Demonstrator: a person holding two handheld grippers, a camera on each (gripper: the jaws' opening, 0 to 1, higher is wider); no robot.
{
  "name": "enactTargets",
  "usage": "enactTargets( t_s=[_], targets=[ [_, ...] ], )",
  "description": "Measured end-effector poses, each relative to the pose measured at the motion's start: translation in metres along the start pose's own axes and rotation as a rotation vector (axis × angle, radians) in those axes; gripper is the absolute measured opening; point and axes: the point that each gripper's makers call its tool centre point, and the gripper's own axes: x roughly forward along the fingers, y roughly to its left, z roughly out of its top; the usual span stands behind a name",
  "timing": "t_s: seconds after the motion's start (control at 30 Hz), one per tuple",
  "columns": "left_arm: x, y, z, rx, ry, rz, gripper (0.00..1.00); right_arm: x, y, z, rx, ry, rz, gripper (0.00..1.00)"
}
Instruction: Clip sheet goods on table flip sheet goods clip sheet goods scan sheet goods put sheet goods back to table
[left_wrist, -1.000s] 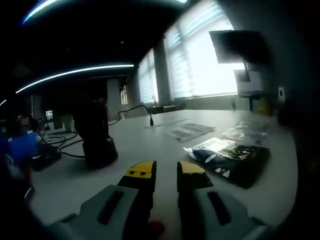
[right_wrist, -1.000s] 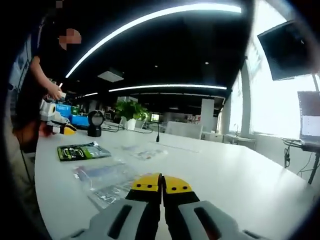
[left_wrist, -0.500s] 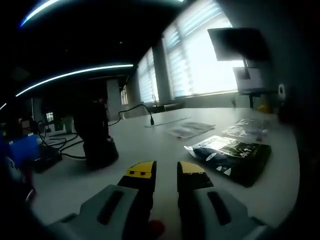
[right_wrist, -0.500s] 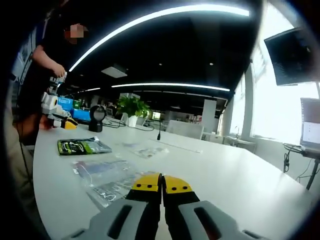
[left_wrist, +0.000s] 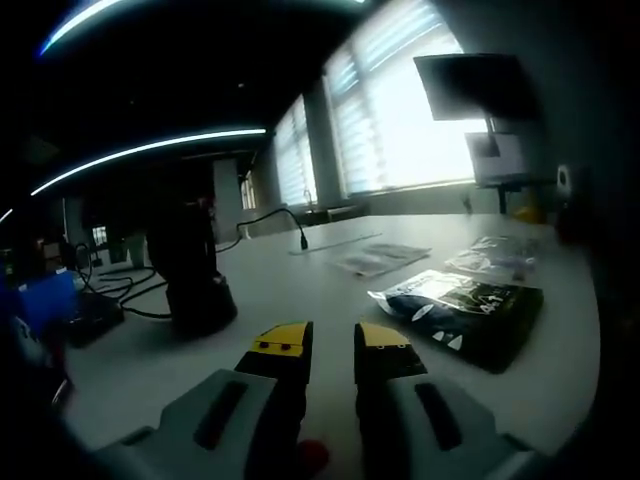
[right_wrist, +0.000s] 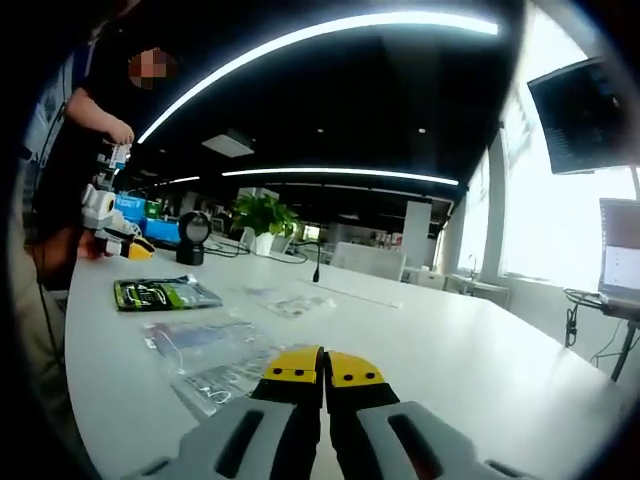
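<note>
Left gripper (left_wrist: 333, 345) low over a white counter (left_wrist: 300, 290), yellow-tipped fingers (left_wrist: 283, 340) released with a clear gap between them, grasping nothing. Just ahead and to the right, a dark packet (left_wrist: 462, 312) lying flat on the counter, apart from the fingers; beyond it a clear packet (left_wrist: 497, 258) and a pale flat packet (left_wrist: 382, 258). To the left, a dark rounded scanner (left_wrist: 190, 270) standing upright on the counter, cables (left_wrist: 125, 285) trailing behind it. Bright windows (left_wrist: 400, 110) and a dark screen (left_wrist: 470, 88) further back. Right gripper (right_wrist: 323, 368) also low over the counter (right_wrist: 470, 370), fingers (right_wrist: 294, 366) clenched tip to tip, nothing between them. Just ahead on the left, clear packets (right_wrist: 205, 350) lying flat near the tips; further off a green packet (right_wrist: 160, 293) and a small clear packet (right_wrist: 292, 300). At the far left end, a person (right_wrist: 80, 150) with the other gripper (right_wrist: 112, 225), beside the scanner (right_wrist: 190, 240). A potted plant (right_wrist: 262, 218) behind.
</note>
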Motion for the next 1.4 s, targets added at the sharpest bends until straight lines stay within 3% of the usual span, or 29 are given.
enactTargets(
  t_s=[1.4],
  targets=[
    [-0.0007, 0.0007, 0.0011, 0.008, -0.007, 0.006, 0.09, -0.0015, -0.0034, 0.0017, 0.014, -0.012, -0.012, 0.0]
  ],
)
